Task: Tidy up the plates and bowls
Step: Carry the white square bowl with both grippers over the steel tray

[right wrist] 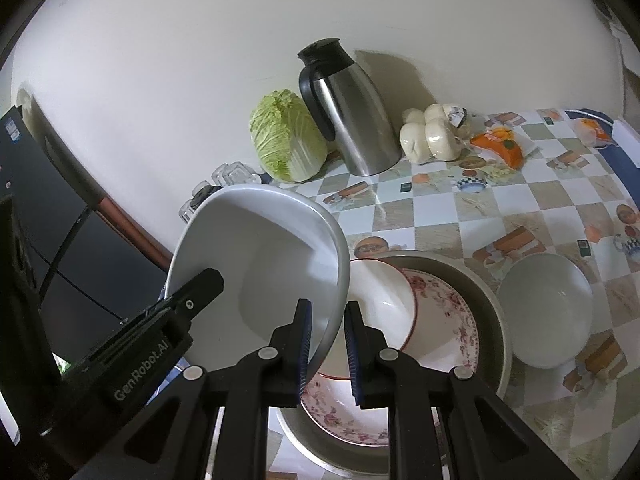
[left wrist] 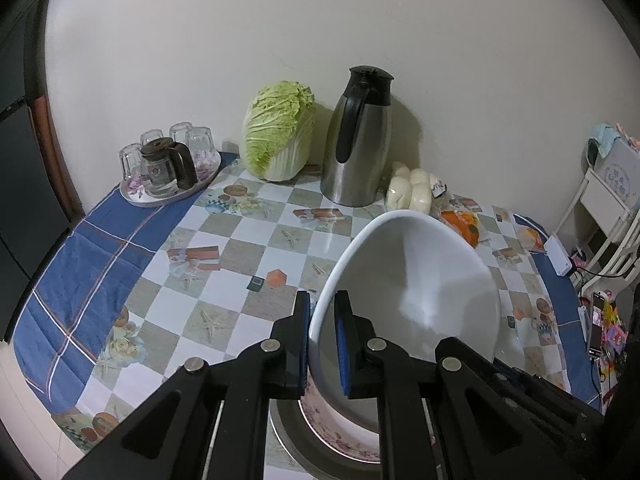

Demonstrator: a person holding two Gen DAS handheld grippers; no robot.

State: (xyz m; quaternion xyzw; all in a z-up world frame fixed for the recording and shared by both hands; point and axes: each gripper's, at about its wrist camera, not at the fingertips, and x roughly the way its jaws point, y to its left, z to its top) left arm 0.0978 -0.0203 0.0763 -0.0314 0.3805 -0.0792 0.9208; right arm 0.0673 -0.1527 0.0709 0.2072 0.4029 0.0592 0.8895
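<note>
White bowl [right wrist: 260, 264] lifted by two grippers above the metal basin [right wrist: 490, 308]
Left gripper [left wrist: 322, 344] and right gripper [right wrist: 325, 350] each have their jaws closed tight on opposite sides of the bowl's rim, holding it tilted in the air over the counter [right wrist: 460, 216]. The step looks like carrying it out of the basin, where a red-rimmed bowl [right wrist: 384, 304] and floral plate [right wrist: 452, 320] remain. Next it likely needs setting down level, perhaps by the smaller white bowl [right wrist: 546, 316]
</note>
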